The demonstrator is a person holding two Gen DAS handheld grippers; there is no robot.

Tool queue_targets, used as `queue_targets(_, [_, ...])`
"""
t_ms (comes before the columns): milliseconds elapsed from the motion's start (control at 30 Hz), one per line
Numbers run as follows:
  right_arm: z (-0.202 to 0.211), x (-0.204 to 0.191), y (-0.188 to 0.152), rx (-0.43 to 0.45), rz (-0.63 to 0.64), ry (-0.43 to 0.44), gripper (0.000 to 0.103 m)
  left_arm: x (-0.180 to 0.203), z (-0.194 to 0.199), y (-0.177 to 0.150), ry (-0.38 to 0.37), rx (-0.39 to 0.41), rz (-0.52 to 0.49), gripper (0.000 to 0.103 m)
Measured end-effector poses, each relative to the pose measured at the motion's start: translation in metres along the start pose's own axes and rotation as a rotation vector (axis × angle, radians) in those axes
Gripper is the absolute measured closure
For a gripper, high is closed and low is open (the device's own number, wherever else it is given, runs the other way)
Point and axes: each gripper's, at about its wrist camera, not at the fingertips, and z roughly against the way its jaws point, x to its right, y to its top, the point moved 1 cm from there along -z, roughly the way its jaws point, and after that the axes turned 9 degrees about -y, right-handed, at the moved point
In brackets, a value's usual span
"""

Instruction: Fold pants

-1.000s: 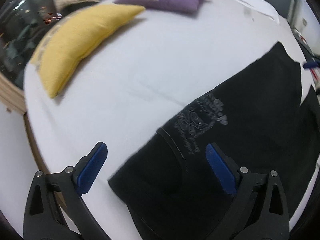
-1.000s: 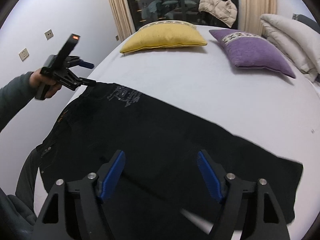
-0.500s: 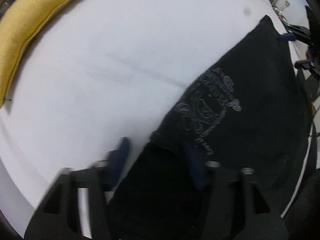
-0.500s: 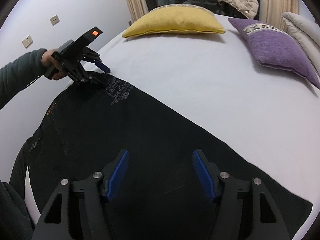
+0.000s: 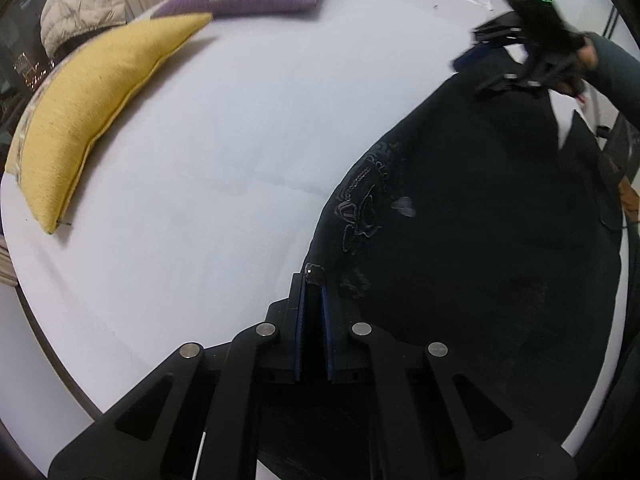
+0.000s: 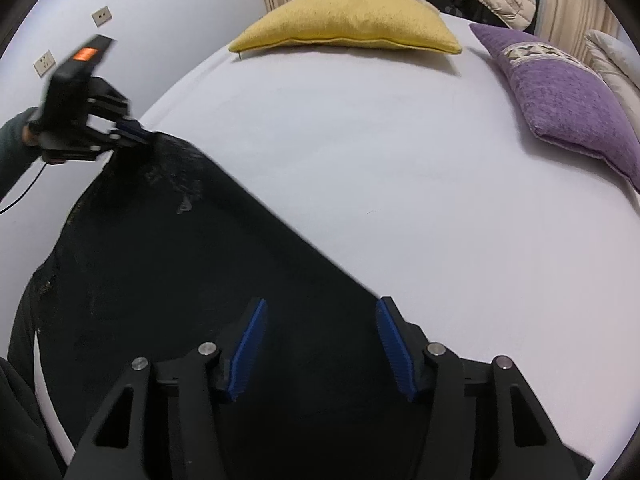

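No fold yet: my left claw is clamped on the pants corner at lower centre, right claw gaping, just closing, empty above the cloth.

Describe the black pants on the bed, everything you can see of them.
The black pants lie spread across the white bed, dark denim-like cloth with pale grey embroidery near the waist. The left gripper has just closed and is shut on the waist corner, which is pulled up slightly. The right gripper hangs open over the leg, its jaws narrowing, pads apparently not yet gripping cloth.
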Motion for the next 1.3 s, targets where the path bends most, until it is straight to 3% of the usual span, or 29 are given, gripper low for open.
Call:
queue_targets(233, [-0.031, -0.007, 0.017, -0.076, 0.072, -0.006, 0.047, 0.022, 0.023, -0.013, 0.0, 0.06, -0.033, 0.097])
queue_targets(367, [-0.044, -0.006, 0.02, -0.114, 0.084, -0.01, 0.051, 0.03, 0.03, -0.018, -0.017, 0.067, -0.033, 0.097])
queue_targets(533, [-0.045, -0.007, 0.029, -0.098, 0.09, 0.001, 0.051, 0.037, 0.033, -0.016, -0.02, 0.075, -0.036, 0.097])
queue_targets(767, [-0.063, 0.0, 0.037, -0.172, 0.101, 0.027, 0.051, 0.039, 0.034, -0.018, -0.038, 0.084, -0.038, 0.097])
queue_targets(900, [-0.059, -0.004, 0.042, -0.18, 0.124, 0.076, 0.083, 0.039, 0.034, -0.018, -0.038, 0.089, -0.034, 0.097])
queue_targets(933, [-0.058, -0.008, 0.043, -0.18, 0.144, 0.074, 0.086, 0.038, 0.034, -0.018, -0.038, 0.09, -0.034, 0.097])
queue_targets(1300, [-0.027, -0.014, 0.042, -0.109, 0.144, 0.034, 0.094, 0.035, 0.032, -0.024, -0.031, 0.102, -0.004, 0.097])
